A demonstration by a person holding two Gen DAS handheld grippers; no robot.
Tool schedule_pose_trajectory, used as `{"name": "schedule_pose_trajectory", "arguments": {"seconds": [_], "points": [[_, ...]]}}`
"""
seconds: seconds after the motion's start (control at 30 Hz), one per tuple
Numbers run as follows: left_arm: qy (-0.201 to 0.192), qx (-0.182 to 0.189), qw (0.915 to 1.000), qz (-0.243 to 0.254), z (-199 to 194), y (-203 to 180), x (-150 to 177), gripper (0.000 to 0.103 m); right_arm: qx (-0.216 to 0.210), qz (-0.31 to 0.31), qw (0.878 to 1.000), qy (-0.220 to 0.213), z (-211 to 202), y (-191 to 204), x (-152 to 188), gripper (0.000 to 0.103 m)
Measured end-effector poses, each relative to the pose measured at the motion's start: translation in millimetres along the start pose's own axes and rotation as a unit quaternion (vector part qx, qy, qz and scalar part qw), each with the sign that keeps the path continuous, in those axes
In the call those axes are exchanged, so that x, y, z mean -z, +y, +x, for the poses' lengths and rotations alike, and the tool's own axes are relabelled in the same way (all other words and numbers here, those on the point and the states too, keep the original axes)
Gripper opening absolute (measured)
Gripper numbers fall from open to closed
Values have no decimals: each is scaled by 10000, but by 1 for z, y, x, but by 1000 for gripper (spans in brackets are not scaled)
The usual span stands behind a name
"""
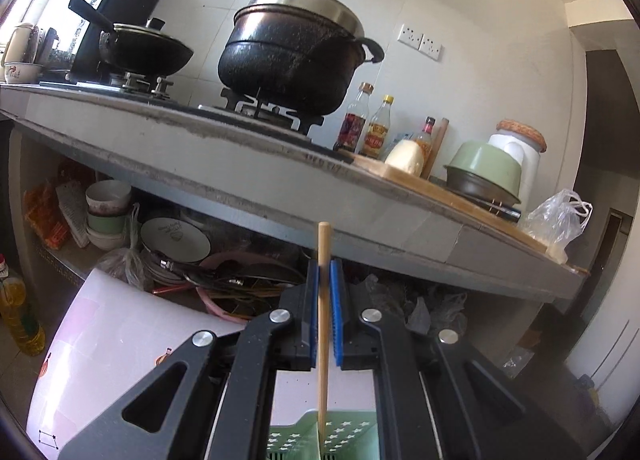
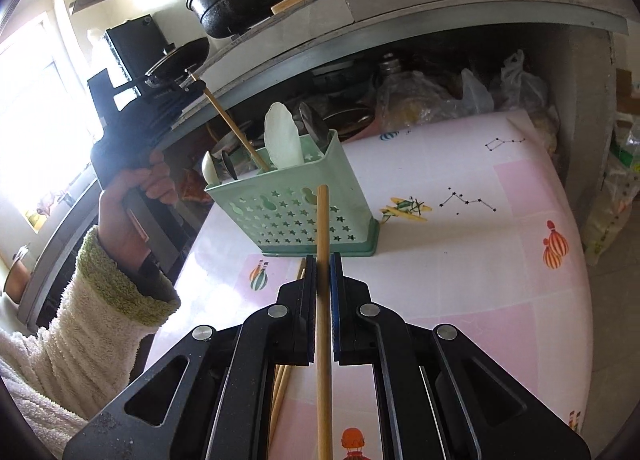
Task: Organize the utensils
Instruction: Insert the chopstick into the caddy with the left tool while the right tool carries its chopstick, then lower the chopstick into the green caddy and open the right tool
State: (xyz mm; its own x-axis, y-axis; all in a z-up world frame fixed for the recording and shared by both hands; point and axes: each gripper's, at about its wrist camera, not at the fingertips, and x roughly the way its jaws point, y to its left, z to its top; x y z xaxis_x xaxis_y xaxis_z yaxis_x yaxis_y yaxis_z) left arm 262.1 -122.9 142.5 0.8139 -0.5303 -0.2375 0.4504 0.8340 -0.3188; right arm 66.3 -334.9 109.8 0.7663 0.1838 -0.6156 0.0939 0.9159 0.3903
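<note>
In the right wrist view a mint-green perforated utensil holder (image 2: 304, 216) stands on the pink table (image 2: 460, 260). A white rice paddle (image 2: 282, 140) and spoons (image 2: 210, 172) stand in it. My right gripper (image 2: 322, 258) is shut on a wooden chopstick (image 2: 322, 220) that points up just in front of the holder. A hand in a fluffy sleeve holds my left gripper (image 2: 192, 80) above the holder, shut on another chopstick (image 2: 236, 128) whose lower end dips into it. In the left wrist view that gripper (image 1: 324, 264) clamps the chopstick (image 1: 323, 324) over the holder (image 1: 352, 436).
Loose chopsticks (image 2: 280, 388) lie on the table under my right gripper. Behind the holder a grey counter (image 1: 280, 180) carries a black pot (image 1: 292, 52), a wok (image 1: 144, 48) and bottles (image 1: 354, 120). The shelf below it holds bowls (image 1: 108, 212), plates and plastic bags (image 2: 440, 96).
</note>
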Motion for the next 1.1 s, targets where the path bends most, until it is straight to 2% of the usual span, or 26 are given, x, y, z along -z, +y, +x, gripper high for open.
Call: {"name": "schedule_pose_trajectory", "arguments": {"seconds": [0.4,0.47,0.53,0.7,0.93,1.1], "points": [[581,161,9978,282,-7,5,33,7,62,-93,9999,4,2,7,-1,4],[622,153,9976,252,-12,7,35,15,88,-112,9999,-10,1,9,-2,4],[609,133,9978,209,-19,10,36,31,122,-145,9998,-44,-1,11,-4,4],[503,209,9984,175,-45,12,36,44,111,-286,9994,-186,-4,20,-17,4],[251,205,9986,426,-99,13,42,57,-282,-814,9929,-819,-2,57,-66,4],[323,-6,9977,593,-132,22,59,61,-657,-986,9818,-1481,14,82,-114,4]]}}
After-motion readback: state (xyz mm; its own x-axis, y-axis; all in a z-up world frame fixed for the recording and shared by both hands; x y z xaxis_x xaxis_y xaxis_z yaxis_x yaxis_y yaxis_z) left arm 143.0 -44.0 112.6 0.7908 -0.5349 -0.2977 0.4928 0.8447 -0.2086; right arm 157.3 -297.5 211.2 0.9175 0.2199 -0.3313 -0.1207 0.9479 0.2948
